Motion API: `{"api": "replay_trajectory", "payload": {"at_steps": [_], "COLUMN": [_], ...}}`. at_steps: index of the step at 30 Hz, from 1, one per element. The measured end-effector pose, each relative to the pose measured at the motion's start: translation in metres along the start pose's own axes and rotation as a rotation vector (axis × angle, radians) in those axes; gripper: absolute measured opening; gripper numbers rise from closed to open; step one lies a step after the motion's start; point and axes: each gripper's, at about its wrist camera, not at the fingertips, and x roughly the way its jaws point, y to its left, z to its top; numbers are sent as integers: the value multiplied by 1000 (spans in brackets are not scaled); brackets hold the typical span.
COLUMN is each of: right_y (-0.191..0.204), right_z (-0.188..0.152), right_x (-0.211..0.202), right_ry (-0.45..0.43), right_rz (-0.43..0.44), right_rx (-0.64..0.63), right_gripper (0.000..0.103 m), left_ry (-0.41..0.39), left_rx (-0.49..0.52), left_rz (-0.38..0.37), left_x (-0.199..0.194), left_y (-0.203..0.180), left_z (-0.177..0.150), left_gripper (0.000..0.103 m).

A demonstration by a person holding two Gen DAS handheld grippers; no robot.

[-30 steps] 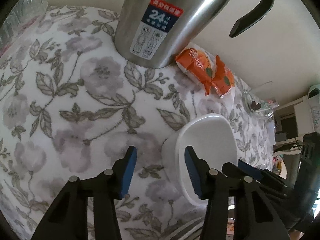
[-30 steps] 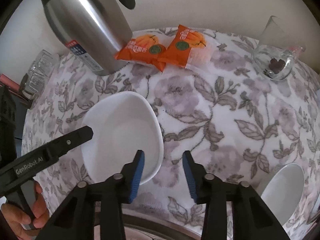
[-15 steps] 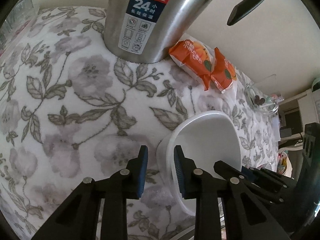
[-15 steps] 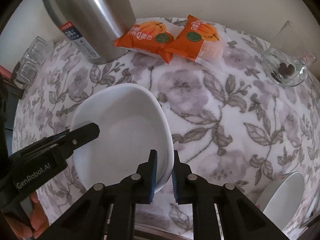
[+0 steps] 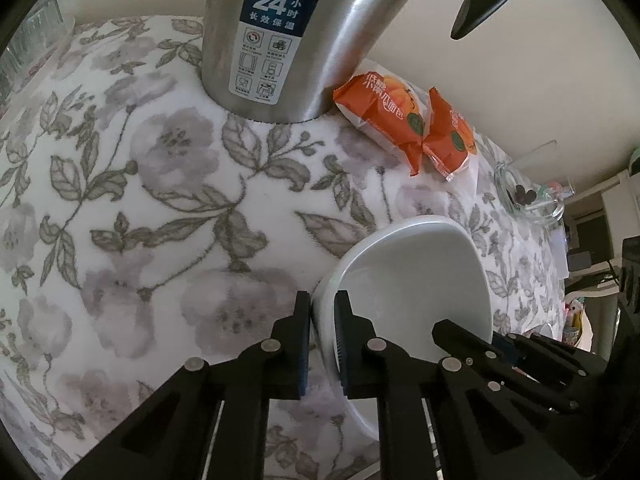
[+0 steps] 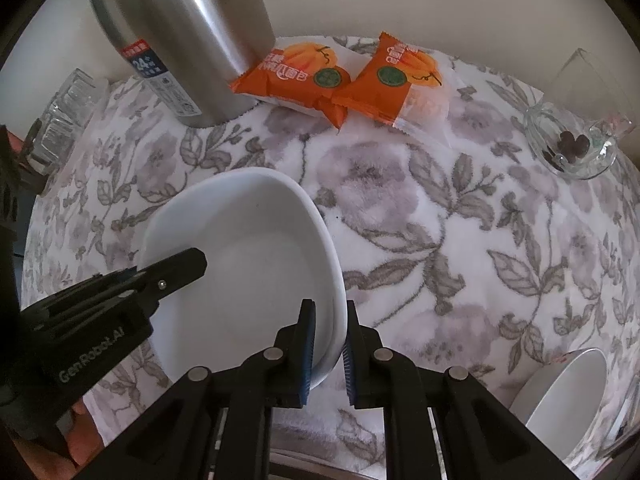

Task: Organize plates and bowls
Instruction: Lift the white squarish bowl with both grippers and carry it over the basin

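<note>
both the left gripper [image 5: 322,344] and the right gripper [image 6: 330,350] clamp opposite rims of one white bowl [image 6: 248,256] on the table [image 6: 460,240]. only the right wrist view shows a second bowl [image 6: 560,392] at the table's edge. two orange snack packs [image 6: 344,80] lie beside one steel flask [image 6: 180,32].

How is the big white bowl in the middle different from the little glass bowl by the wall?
The white bowl is solid white and looks empty; the glass bowl is see-through, with small dark pieces inside. The white bowl is pinched at its rim by the left gripper and the right gripper; the glass bowl sits untouched. Both are on the flowery tablecloth.
</note>
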Motion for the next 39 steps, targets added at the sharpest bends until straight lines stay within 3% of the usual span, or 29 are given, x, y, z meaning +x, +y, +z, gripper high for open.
{"api": "replay_trajectory", "payload": {"at_steps": [7, 16, 28, 39], "right_y": [-3, -1, 8, 15], "right_z": [-1, -19, -77, -136], "right_x": [-26, -95, -182, -209], "right_ry": [-41, -141, -245, -272], "right_rz": [16, 19, 3, 29], "right_rx": [-5, -20, -61, -71], "right_gripper": [13, 12, 12, 13], "left_ry": [-26, -122, -221, -271], "left_rx": [18, 57, 109, 88], "left_rz": [-5, -16, -20, -42], "left_x": [-19, -86, -167, -199], "left_y": [-7, -31, -65, -66], "left_z": [-2, -20, -74, -131], "left_gripper": [11, 11, 12, 12]}}
